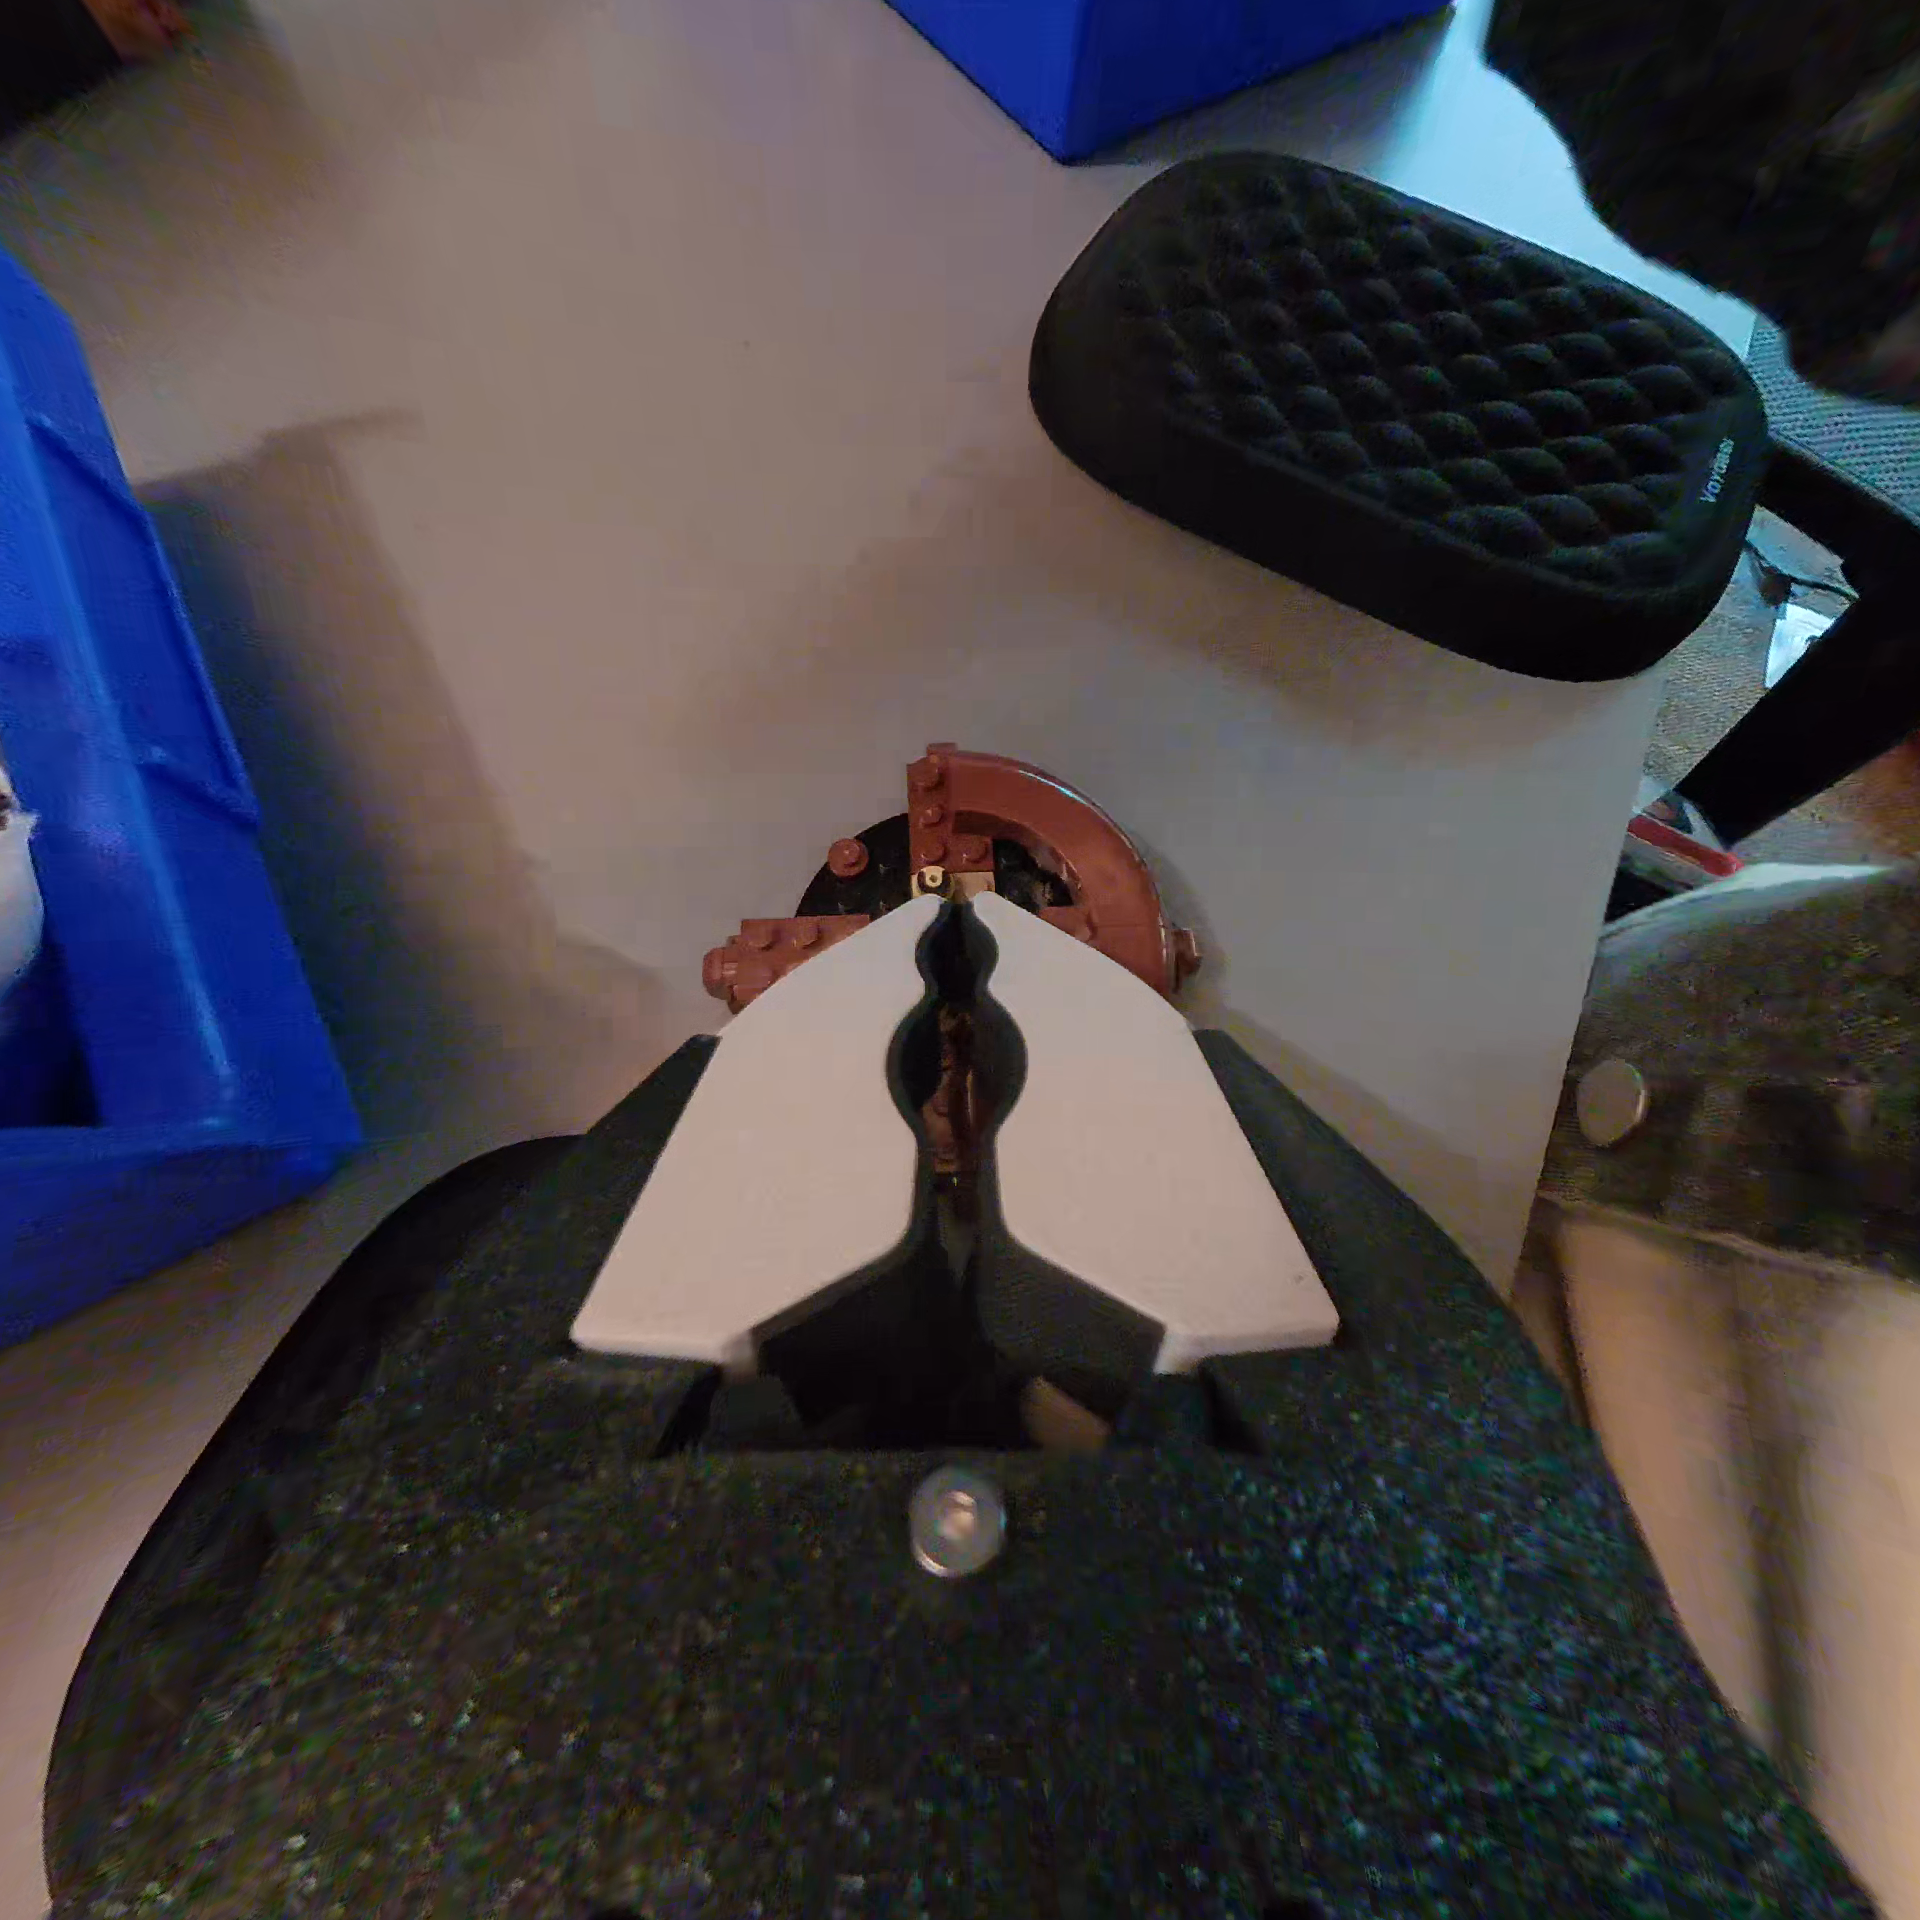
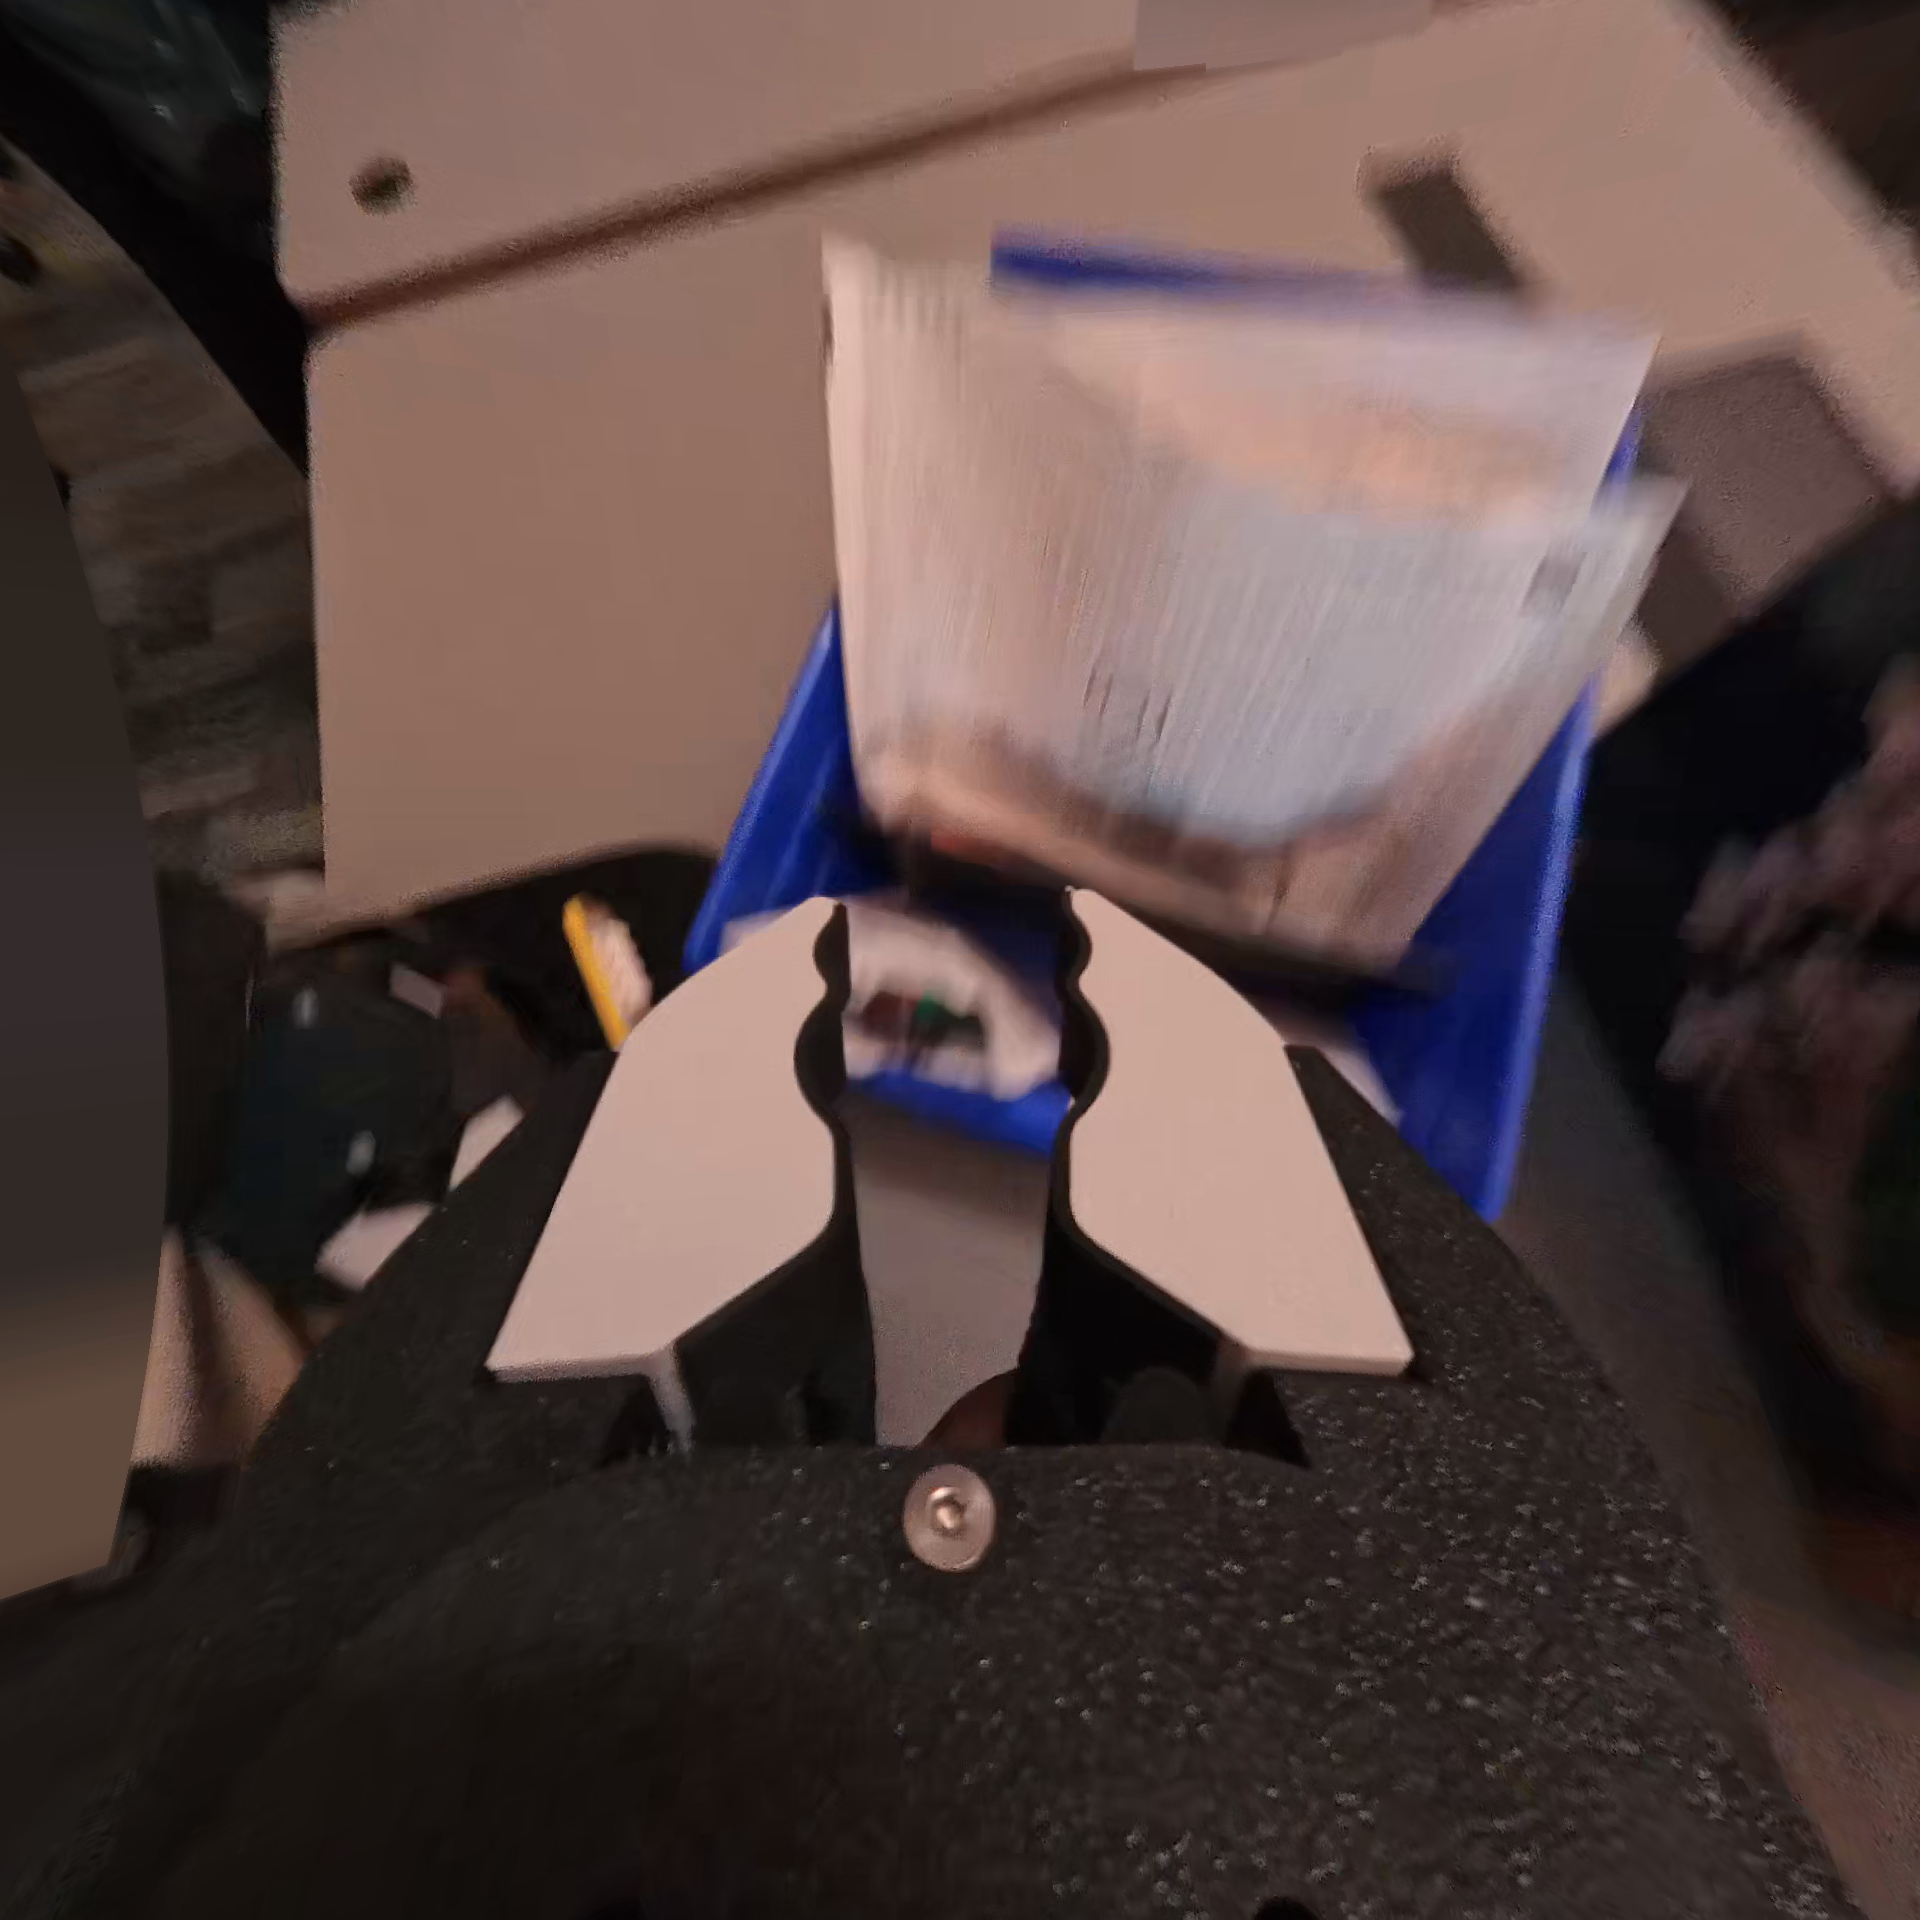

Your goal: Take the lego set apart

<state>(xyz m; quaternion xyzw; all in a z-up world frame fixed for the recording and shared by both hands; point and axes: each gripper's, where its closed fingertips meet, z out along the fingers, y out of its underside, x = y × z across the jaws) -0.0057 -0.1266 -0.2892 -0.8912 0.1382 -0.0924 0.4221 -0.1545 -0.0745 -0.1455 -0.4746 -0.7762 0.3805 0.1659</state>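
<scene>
My left tongs (image 1: 956, 909) are clamped on the lego set (image 1: 997, 862), their white tips pinching together at its middle, with brown pieces showing in the slot between them. The set sits low on the white tabletop (image 1: 623, 520): a black round base with a brown curved piece (image 1: 1060, 821) on the far right and a brown studded plate (image 1: 769, 951) at the near left. My right tongs (image 2: 956, 914) stand apart and empty, aimed at a blue bin (image 2: 1475, 1039) holding a clear bag (image 2: 1195, 540); that view is smeared, so I cannot read the bin's contents. I judge the grip narrow: if I twist hard, the set may pivot out or pieces may spring toward the black padded cushion (image 1: 1403, 405) or off the right tabletop edge. Nearer left, another blue bin (image 1: 135, 831) crowds my swing
</scene>
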